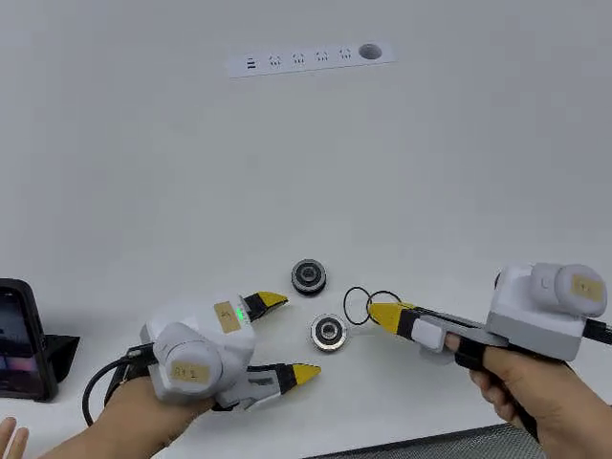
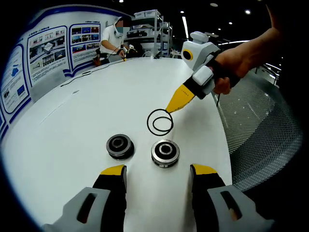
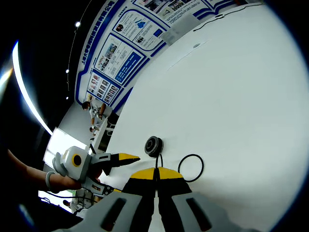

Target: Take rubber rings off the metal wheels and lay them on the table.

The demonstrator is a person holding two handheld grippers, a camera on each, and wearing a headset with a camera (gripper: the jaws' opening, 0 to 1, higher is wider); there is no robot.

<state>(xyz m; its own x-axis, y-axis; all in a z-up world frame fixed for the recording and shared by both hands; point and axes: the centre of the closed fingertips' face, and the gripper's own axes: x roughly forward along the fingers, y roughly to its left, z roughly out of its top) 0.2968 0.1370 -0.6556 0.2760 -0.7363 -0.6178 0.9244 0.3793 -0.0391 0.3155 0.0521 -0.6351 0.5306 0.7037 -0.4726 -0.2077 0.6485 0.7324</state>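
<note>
Two metal wheels lie on the white table (image 1: pixel 191 191). The far wheel (image 1: pixel 309 276) (image 2: pixel 120 146) has a dark rim with a rubber band on it. The near wheel (image 1: pixel 328 332) (image 2: pixel 165 152) shows a bare silver rim. My left gripper (image 1: pixel 289 337) (image 2: pixel 159 170) is open just short of the near wheel, with nothing between its jaws. My right gripper (image 1: pixel 376 312) (image 3: pixel 156 170) is shut, pinching a thin black rubber ring (image 1: pixel 382 302) low over the table. A second ring (image 1: pixel 356 306) (image 3: pixel 191 167) lies flat beside it.
A white power strip (image 1: pixel 309 57) lies at the far side of the table. A dark phone on a stand (image 1: pixel 19 339) sits at the left edge. The table's front edge runs just below both hands. A person (image 2: pixel 112 41) works far off in the background.
</note>
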